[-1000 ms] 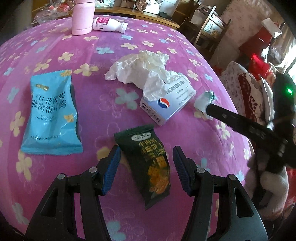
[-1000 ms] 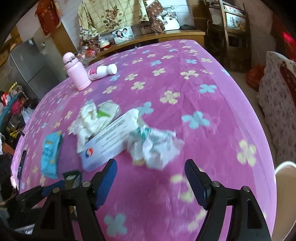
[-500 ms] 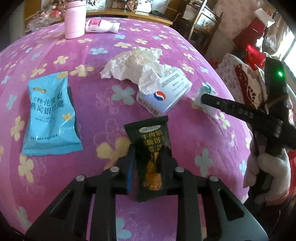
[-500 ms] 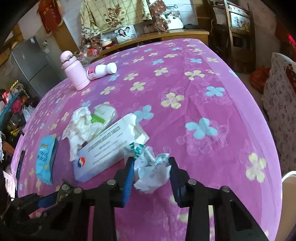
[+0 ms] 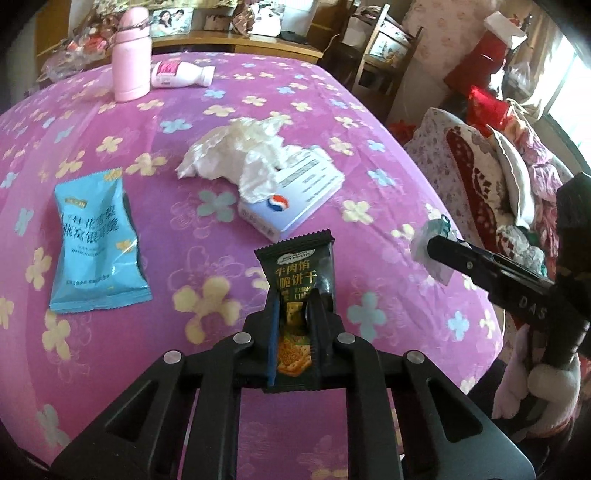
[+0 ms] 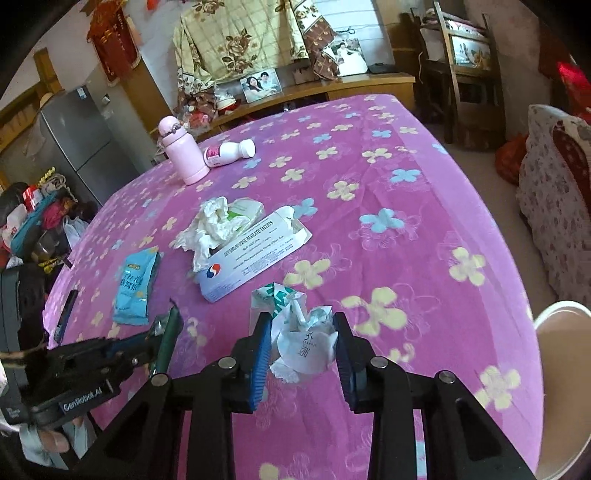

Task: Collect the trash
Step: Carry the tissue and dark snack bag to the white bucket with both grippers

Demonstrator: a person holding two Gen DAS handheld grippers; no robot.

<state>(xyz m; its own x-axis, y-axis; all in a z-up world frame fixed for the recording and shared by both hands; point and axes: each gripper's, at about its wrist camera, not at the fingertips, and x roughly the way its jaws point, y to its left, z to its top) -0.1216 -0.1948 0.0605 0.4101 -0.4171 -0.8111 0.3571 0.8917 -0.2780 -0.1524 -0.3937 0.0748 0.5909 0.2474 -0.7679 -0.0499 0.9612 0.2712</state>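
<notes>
Here left claw [image 5: 293,314] pinches dark snack packet [image 5: 299,273]; right claw [image 6: 301,341] clamps crumpled wrapper [image 6: 304,341].

A: Table? 
B: Pink floral cloth [image 6: 424,206] over it, wooden sideboard [image 6: 351,86] behind with framed photos [image 6: 260,85].
A: Left side? 
B: Grey fridge [image 6: 79,136], floral quilt [image 6: 240,33] hung on wall.
A: Right? 
B: Wooden chair [image 6: 465,66], daylit window [image 5: 565,74].
</notes>
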